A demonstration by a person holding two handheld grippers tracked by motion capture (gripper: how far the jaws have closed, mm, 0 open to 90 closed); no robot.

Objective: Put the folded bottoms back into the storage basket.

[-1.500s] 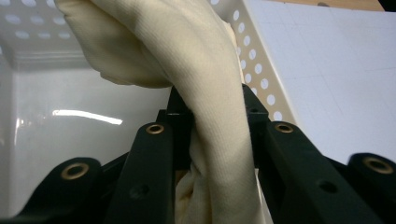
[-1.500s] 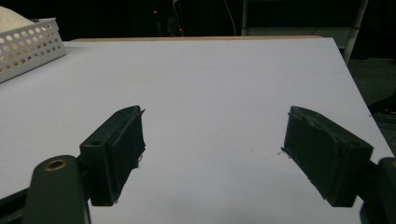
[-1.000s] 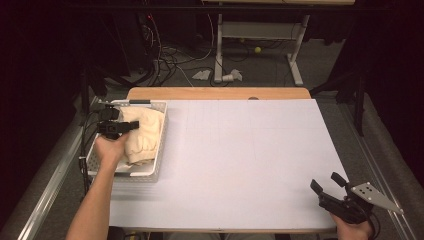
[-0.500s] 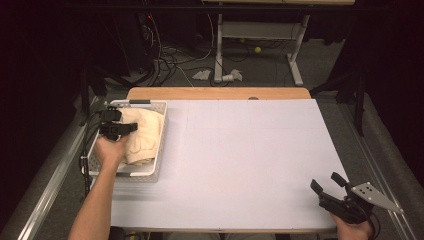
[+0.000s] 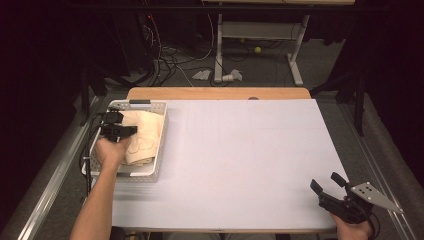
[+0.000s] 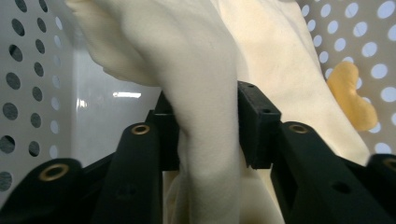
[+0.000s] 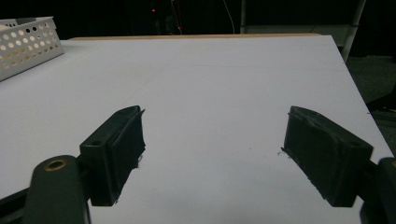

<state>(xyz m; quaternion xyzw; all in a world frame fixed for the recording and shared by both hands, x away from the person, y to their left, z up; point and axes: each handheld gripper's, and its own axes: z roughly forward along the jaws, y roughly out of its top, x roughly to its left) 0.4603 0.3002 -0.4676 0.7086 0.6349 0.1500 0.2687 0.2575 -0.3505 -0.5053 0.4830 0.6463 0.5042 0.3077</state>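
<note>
Left jaws: I see them pinching a fold of cream cloth [image 6: 205, 140], one black jaw on each side of it, in the left gripper view.
Left gripper [image 5: 119, 131]: I have it inside the basket [image 5: 150, 172] at the counter's left edge, held by the left hand [image 5: 111, 152], its cable trailing off over the basket's left side.
Cloth: in the high view I see it [image 5: 145, 137] bunched in the basket's right half, lying against the right wall; the pinched fold rises up between the jaws.
Yellow patch [image 6: 350, 95]: a small deeper-yellow piece sits against the perforated basket wall [image 6: 369, 42], just beside the cloth; I cannot tell what it is.
Right jaws: spread wide with nothing between them, in the right gripper view.
Right gripper [image 5: 331, 187]: I hold it low over the counter's near right corner, well apart from the basket, its grey three-cornered plate [image 5: 372, 196] on top.
Counter [image 5: 250, 160]: covered in a white sheet, bare between the two grippers; a strip of wood [image 5: 215, 93] shows along the far edge.
Basket in right gripper view [image 7: 25, 37]: far off at the upper left.
</note>
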